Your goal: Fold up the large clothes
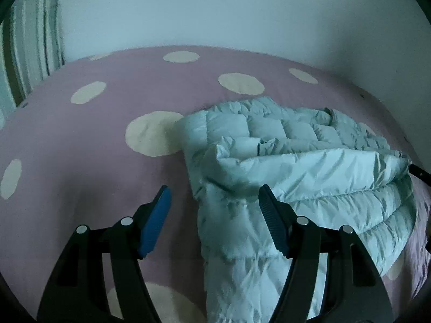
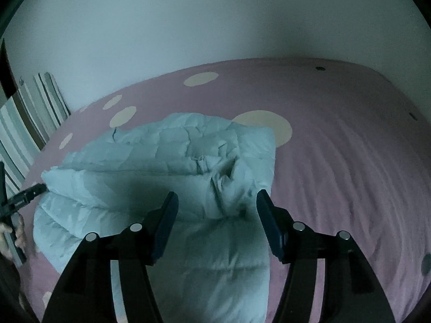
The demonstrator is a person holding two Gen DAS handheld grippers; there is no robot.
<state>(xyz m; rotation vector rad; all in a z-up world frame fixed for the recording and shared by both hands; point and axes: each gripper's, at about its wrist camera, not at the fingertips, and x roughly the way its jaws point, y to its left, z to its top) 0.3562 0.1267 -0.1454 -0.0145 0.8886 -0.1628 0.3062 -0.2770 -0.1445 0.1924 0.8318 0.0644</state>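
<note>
A pale blue quilted puffer jacket [image 1: 296,167] lies partly folded on a pink bedspread with cream dots [image 1: 107,148]. My left gripper [image 1: 214,196] is open and empty, held above the jacket's left edge. My right gripper [image 2: 216,199] is open and empty, held above the jacket [image 2: 161,167], over its near part. The left gripper also shows at the left edge of the right wrist view [image 2: 27,196], beside the jacket's folded edge. A dark tip at the right edge of the left wrist view [image 1: 420,173] is likely the right gripper.
A white wall [image 1: 215,13] runs behind the bed. A striped pillow or cushion [image 1: 29,45] leans at the far left; it also shows in the right wrist view [image 2: 29,123]. Bare bedspread [image 2: 350,175] lies right of the jacket.
</note>
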